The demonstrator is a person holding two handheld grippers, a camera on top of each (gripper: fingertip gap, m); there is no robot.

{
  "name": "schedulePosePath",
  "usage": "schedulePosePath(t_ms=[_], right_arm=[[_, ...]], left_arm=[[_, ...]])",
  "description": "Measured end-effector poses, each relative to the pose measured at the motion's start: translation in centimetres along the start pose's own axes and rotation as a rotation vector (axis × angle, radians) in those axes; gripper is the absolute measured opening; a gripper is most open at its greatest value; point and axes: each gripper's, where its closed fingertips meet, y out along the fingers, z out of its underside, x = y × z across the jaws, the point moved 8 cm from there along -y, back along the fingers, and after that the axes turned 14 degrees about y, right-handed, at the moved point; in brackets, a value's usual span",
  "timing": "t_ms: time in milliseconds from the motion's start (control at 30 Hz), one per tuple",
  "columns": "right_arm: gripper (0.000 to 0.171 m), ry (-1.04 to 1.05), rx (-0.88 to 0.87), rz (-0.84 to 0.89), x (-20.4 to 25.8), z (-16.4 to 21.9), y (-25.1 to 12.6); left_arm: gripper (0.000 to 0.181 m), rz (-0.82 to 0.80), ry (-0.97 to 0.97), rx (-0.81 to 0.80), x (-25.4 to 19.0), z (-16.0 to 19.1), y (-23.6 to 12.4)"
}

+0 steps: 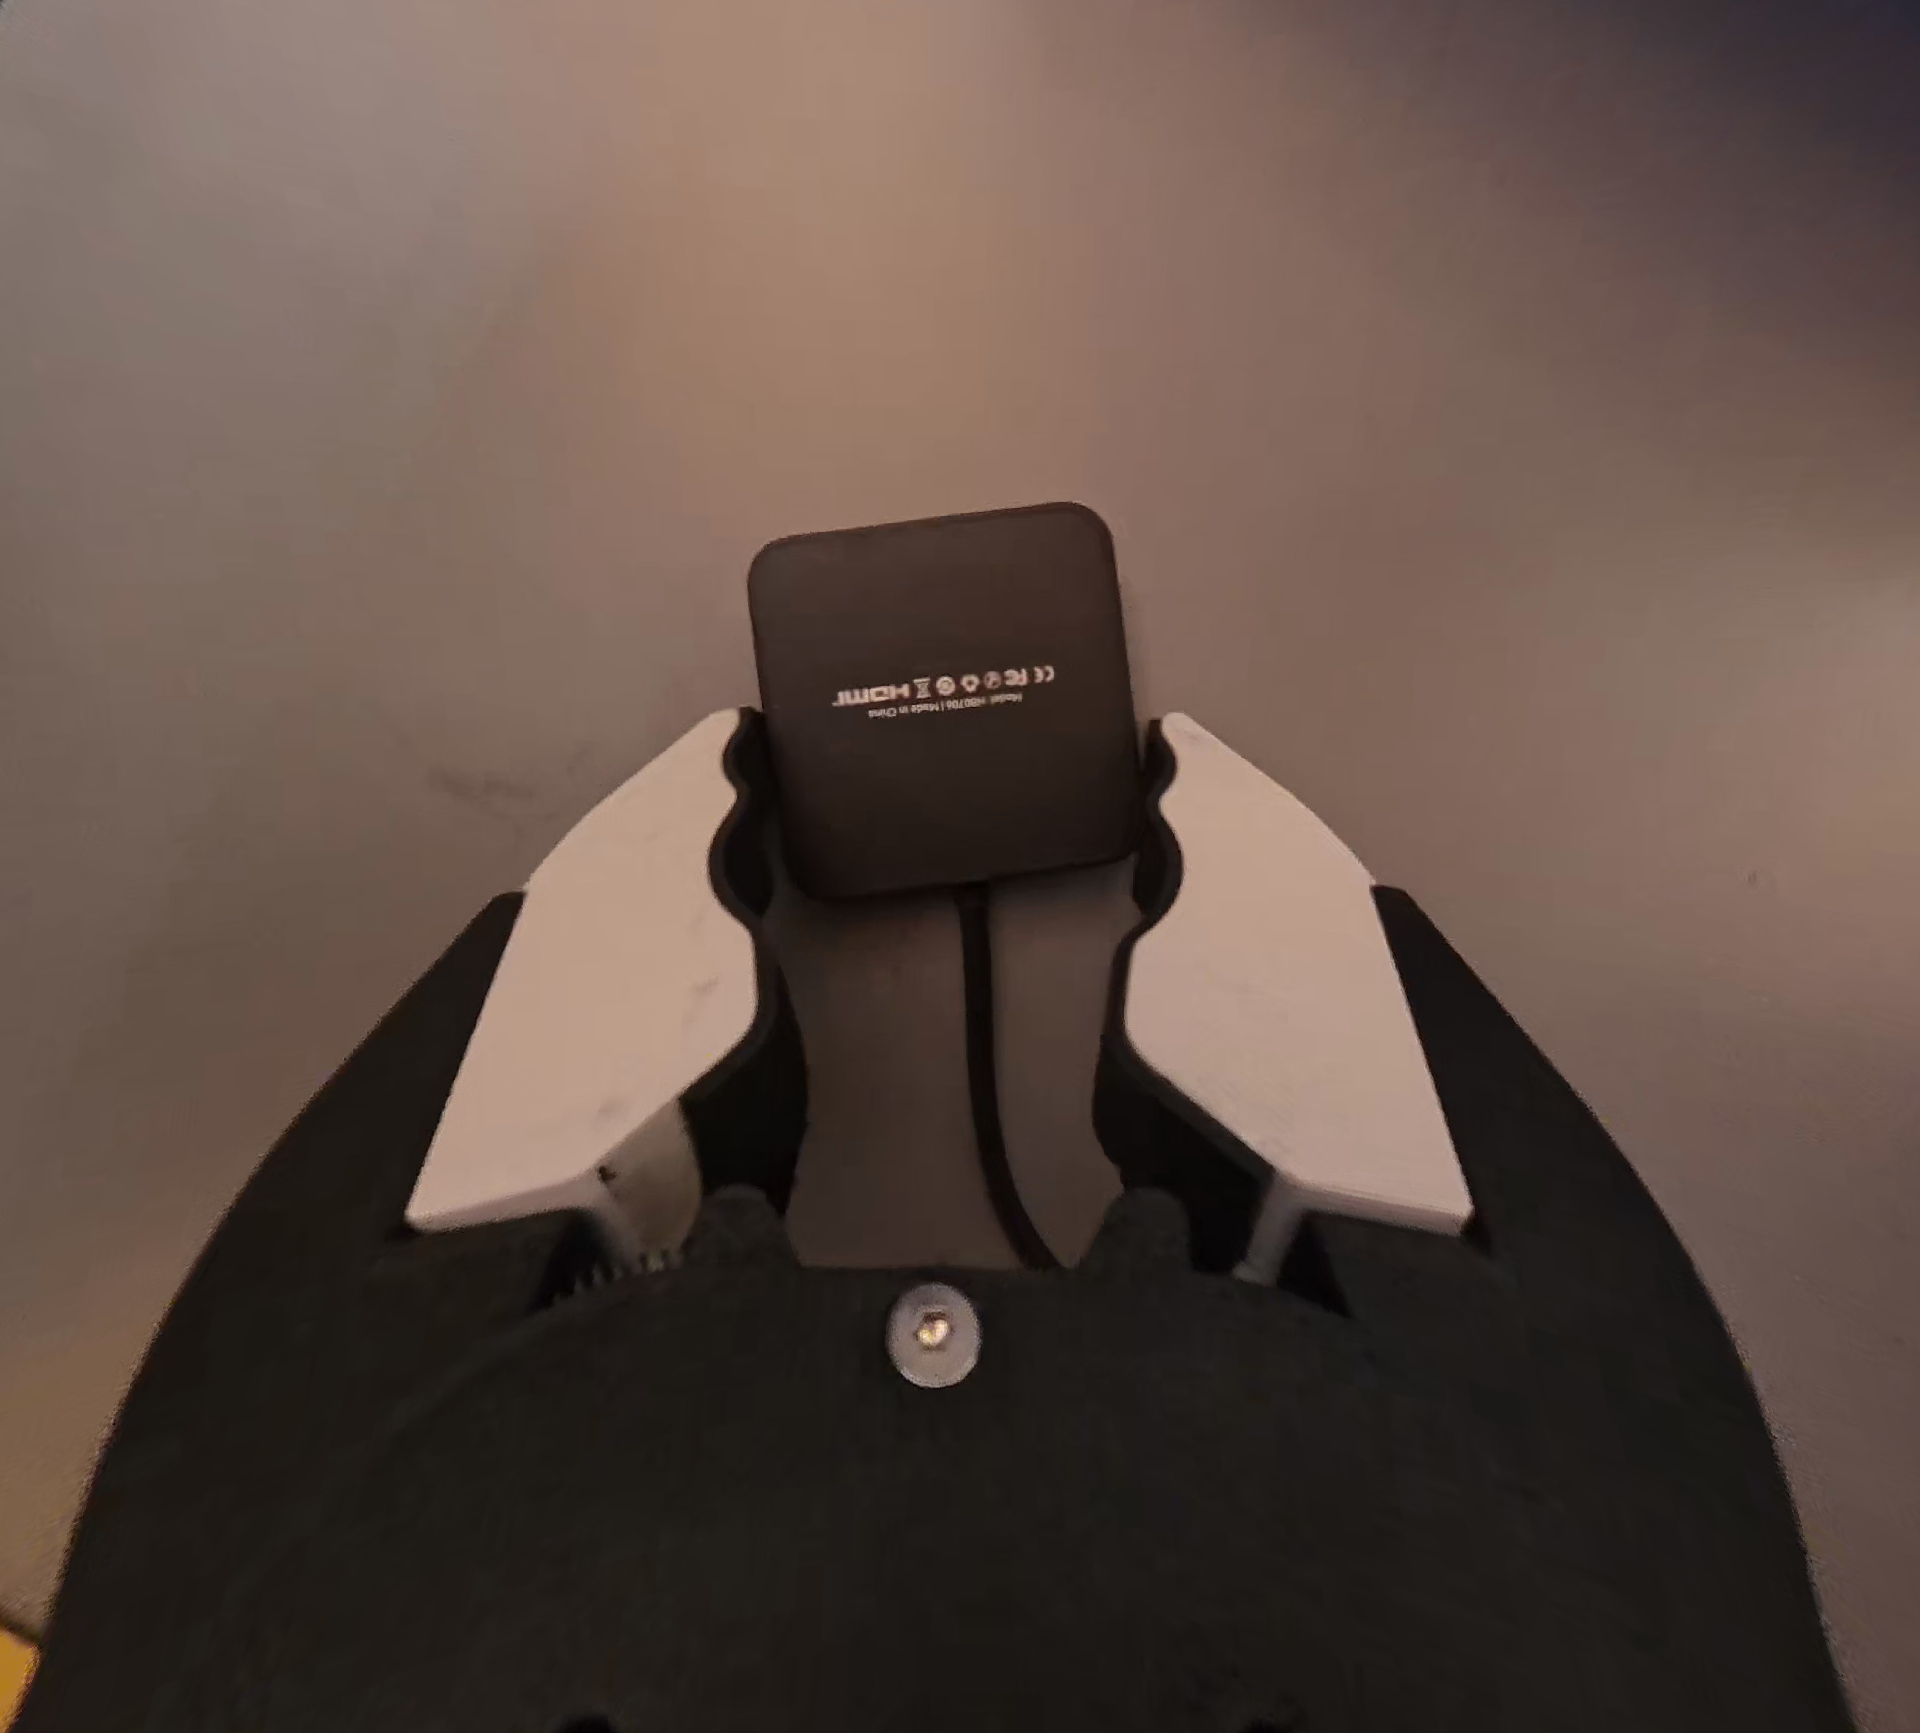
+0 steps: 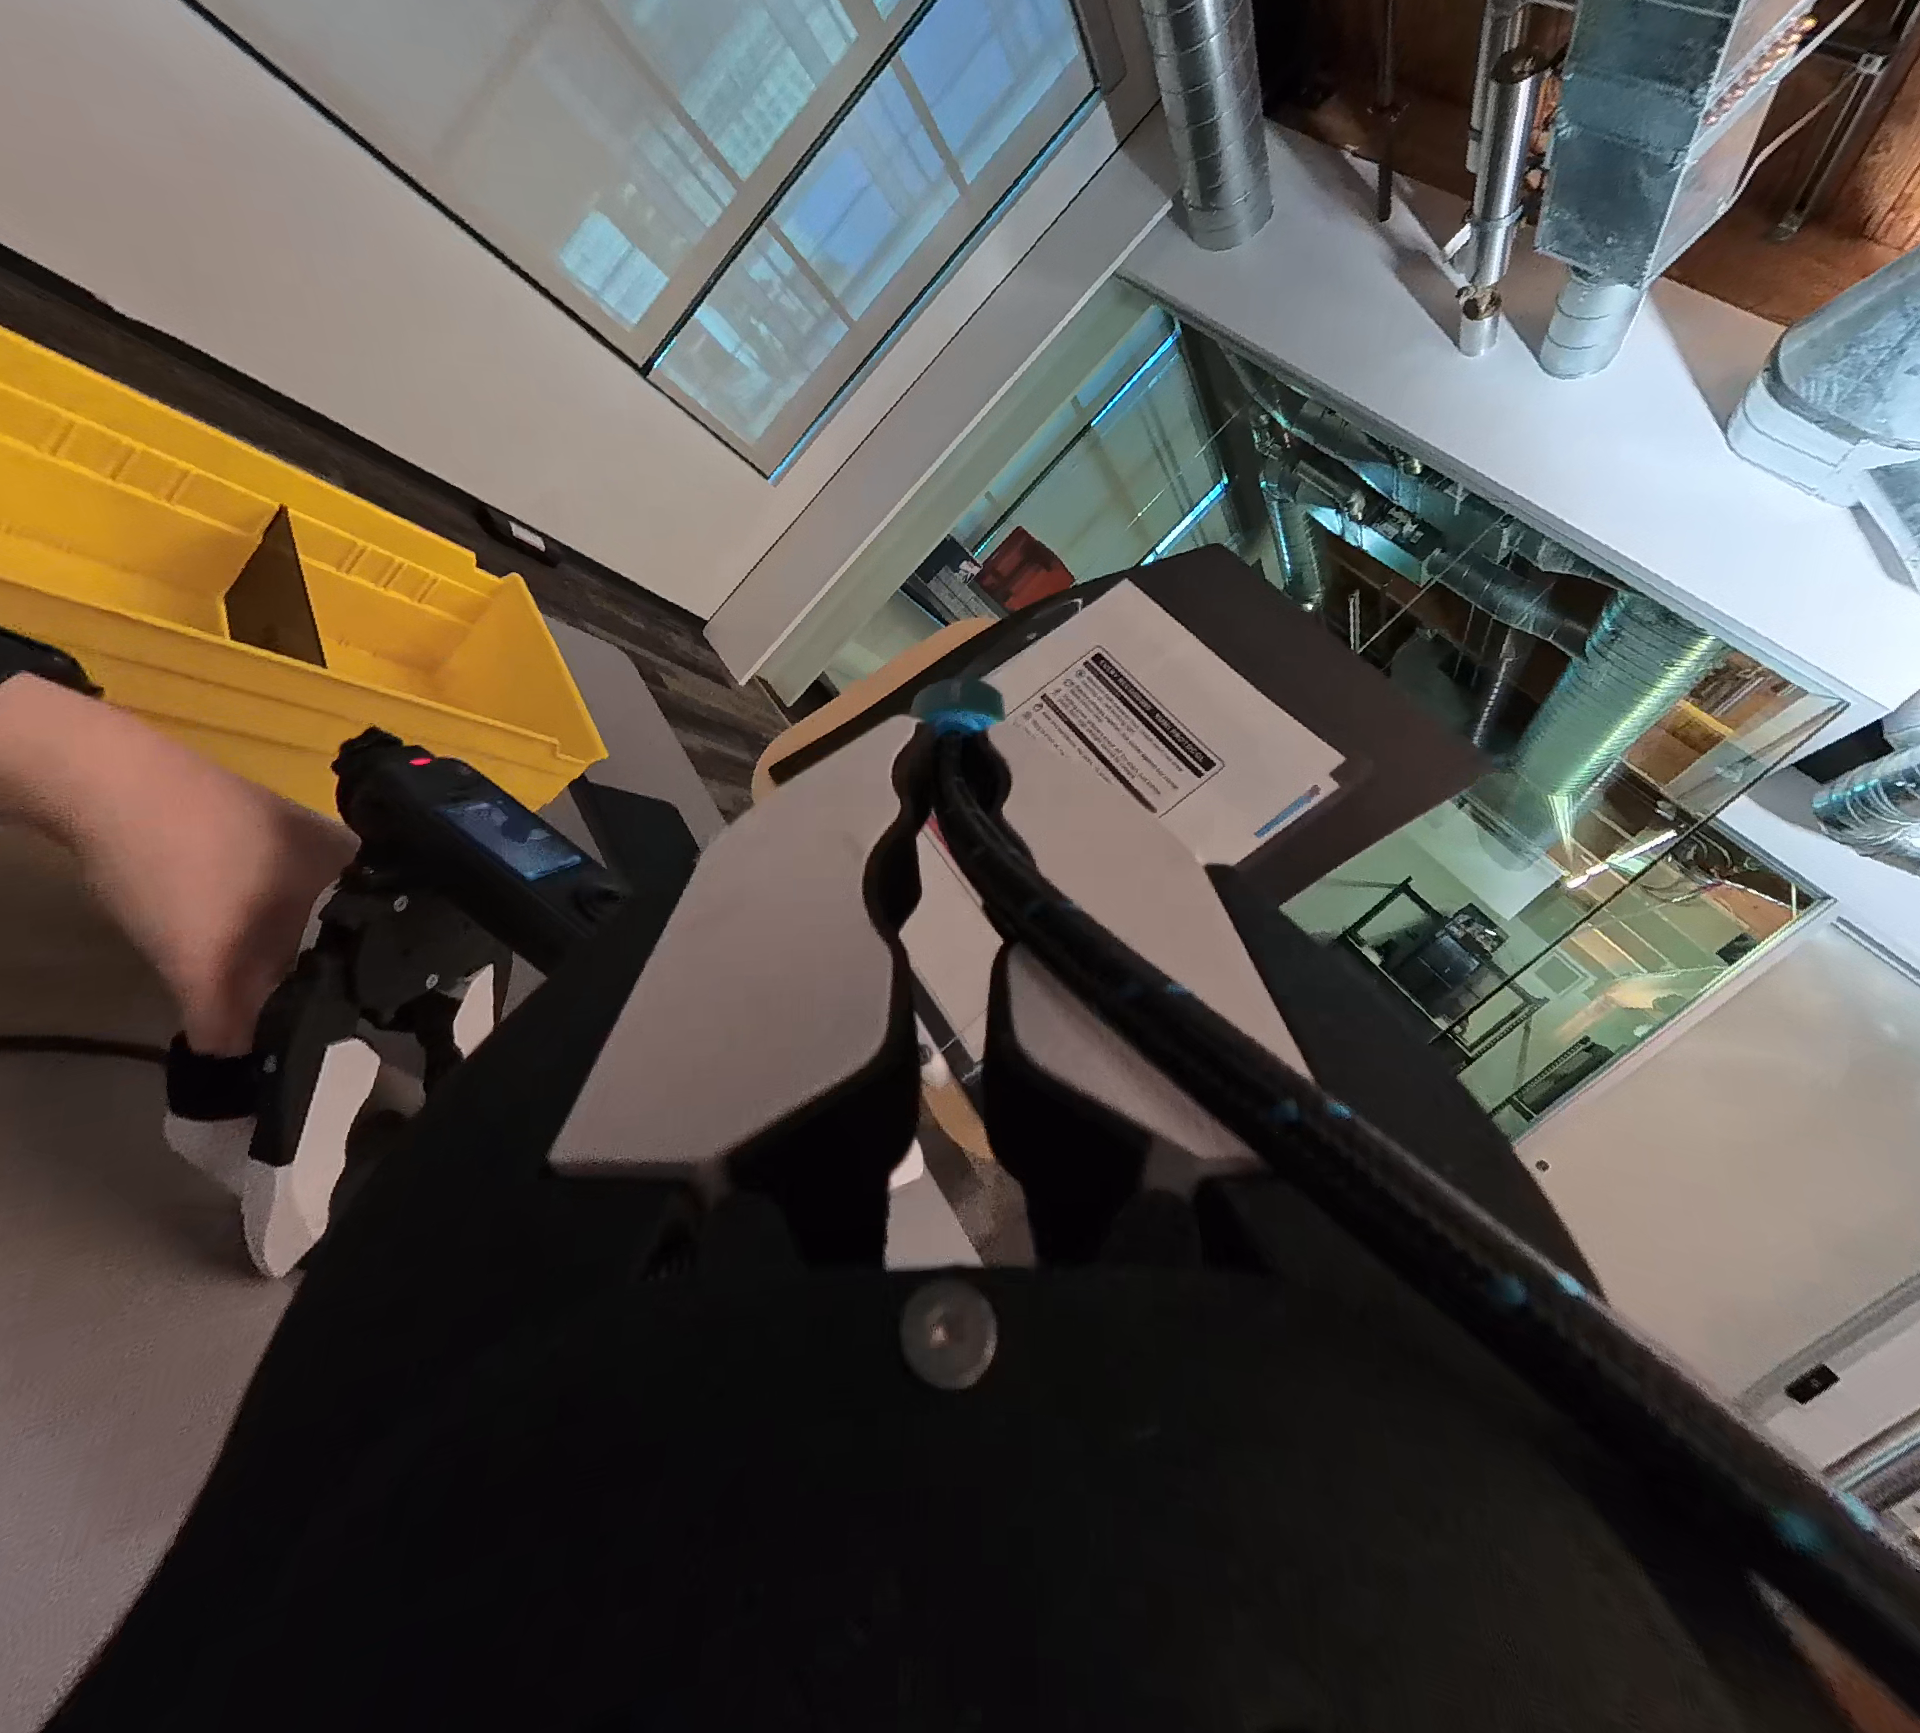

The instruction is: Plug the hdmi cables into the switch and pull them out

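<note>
In the left wrist view, a black square HDMI switch (image 1: 940, 696) lies flat on the grey table (image 1: 416, 333). My left gripper (image 1: 951, 733) has its black pads against both sides of the switch's near half. A thin black lead (image 1: 982, 1060) runs from the switch's near edge back under the gripper. In the right wrist view, my right gripper (image 2: 940, 748) is tilted upward and shut on a black braided HDMI cable (image 2: 1091, 945) just behind its blue collar (image 2: 956, 707). The plug end is hidden beyond the fingertips. The cable trails down to the lower right.
The right wrist view shows the left gripper (image 2: 270, 1164) low on the table at the left, held by a person's hand (image 2: 135, 852). A yellow bin (image 2: 208, 561) stands behind it. A dark box with a white label (image 2: 1143, 748) lies beyond my right fingertips.
</note>
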Motion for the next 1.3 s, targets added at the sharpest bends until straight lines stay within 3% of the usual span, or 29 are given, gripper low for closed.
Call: schedulePosePath(t_ms=[133, 233, 400, 700, 867, 1300], right_arm=[[0.007, -0.011, 0.032, -0.009, 0.3, 0.5, 0.5], [0.007, -0.007, 0.043, -0.011, 0.2, 0.8, 0.6], [0.007, -0.022, 0.084, 0.004, 0.3, 0.9, 0.8], [0.006, -0.27, 0.277, -0.051, 4.5, 2.0, 3.3], [0.006, -0.389, 0.321, -0.058, 6.5, 2.2, 4.1], [0.007, -0.281, 0.287, -0.063, 6.9, 2.2, 4.7]], left_arm=[[0.067, 0.011, -0.05, 0.098, 0.5, -0.3, -0.2], [0.067, 0.059, -0.125, 0.044, 1.0, -0.5, -0.6], [0.067, 0.07, -0.212, -0.232, 2.3, -1.7, -4.3], [0.066, 0.016, -0.2, -0.838, 2.8, -3.9, -13.6], [0.067, -0.066, -0.079, -0.836, 1.9, -4.3, -16.1], [0.067, 0.009, -0.112, -0.929, 1.2, -5.1, -17.0]])
